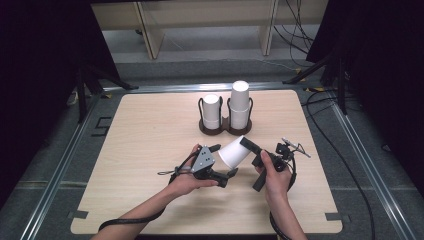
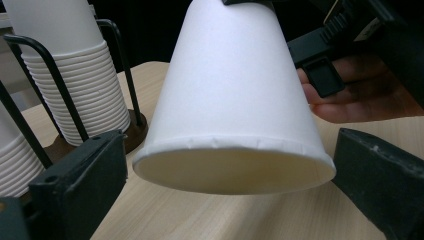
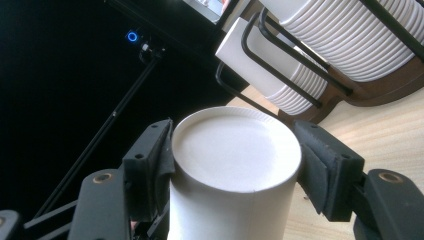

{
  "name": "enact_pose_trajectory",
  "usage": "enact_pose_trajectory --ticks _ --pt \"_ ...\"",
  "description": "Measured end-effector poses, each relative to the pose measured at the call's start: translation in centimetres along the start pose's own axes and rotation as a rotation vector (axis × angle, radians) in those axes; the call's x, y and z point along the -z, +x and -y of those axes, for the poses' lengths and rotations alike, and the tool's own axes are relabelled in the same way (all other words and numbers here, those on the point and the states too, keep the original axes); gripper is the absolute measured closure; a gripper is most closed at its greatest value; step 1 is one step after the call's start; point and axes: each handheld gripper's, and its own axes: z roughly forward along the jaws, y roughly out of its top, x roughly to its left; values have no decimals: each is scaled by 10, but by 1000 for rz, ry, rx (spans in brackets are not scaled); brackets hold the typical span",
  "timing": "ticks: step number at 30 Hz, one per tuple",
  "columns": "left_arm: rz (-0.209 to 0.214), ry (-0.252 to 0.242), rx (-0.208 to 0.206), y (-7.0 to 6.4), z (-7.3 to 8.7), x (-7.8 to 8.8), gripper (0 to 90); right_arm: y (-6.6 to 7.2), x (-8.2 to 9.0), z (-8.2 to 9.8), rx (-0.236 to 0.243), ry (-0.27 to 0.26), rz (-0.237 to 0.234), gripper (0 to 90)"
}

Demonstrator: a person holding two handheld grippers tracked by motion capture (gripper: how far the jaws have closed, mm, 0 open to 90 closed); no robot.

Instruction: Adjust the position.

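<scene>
Fingers (image 3: 320, 165) of our R gripper (image 1: 255, 155) clamp the paper cup (image 1: 234, 151) near its base, tilted above the table (image 1: 150, 135); L gripper (image 1: 220, 162) jaws stand wide, flanking its rim w/o contact. Cup holder (image 1: 226, 127) sits just beyond.

Even overhead light falls on the wooden table (image 1: 150, 150), bright against near-black surroundings at both sides of the high view, and shadows beneath the hands are soft and faint. The high view is slightly soft and grainy. In the gripper views the paper cup (image 2: 235, 100) is close and a little overexposed, its white wall almost textureless, while the cup stacks (image 3: 345, 45) behind blur mildly
</scene>
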Motion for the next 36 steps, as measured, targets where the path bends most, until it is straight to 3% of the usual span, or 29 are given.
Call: enact_pose_trajectory --ticks 15,26,29,32,36 --pt "-9 26 -24 -1 0 0 135 -1 -1 1 1 4 -5 360" --pt "-11 16 -46 1 -3 2 186 1 -1 1 -15 -15 10 350" --pt "-12 15 -45 2 -2 3 196 -1 -1 1 9 -17 -10 345" --pt "-8 11 -49 3 -2 4 207 2 -2 2 3 -17 11 342" --pt "-9 3 -50 3 -2 5 219 1 -2 2 2 -21 -7 338"
